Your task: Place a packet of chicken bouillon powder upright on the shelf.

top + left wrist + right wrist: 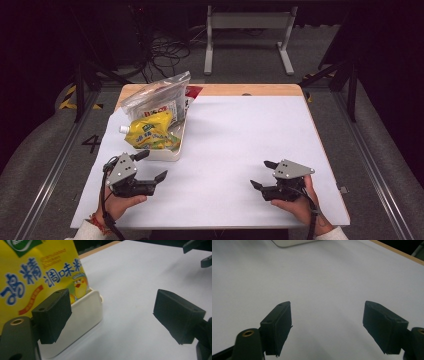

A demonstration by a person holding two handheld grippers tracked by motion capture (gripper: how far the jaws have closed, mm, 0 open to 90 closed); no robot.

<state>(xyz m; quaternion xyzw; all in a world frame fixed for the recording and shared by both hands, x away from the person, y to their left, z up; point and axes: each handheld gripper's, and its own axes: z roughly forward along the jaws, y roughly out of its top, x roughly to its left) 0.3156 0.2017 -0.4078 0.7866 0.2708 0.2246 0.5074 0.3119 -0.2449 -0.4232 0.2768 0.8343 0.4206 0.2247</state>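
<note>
Left gripper [154,165] beside tray [167,154] edge — fingers apart.

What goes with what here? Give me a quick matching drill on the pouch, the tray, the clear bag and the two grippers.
Things:
1. yellow pouch
2. white tray
3. clear bag
4. left gripper
5. right gripper

Places or states:
A. open, over bare white paper at the table's right
B. leaning at the back of the tray, behind the pouch
C. sitting at the table's left side, holding both packs
D. open, just beside the tray's near corner
E. lying in the tray, white cap pointing left

Pairs: 1-E, 2-C, 3-B, 4-D, 5-A
</note>
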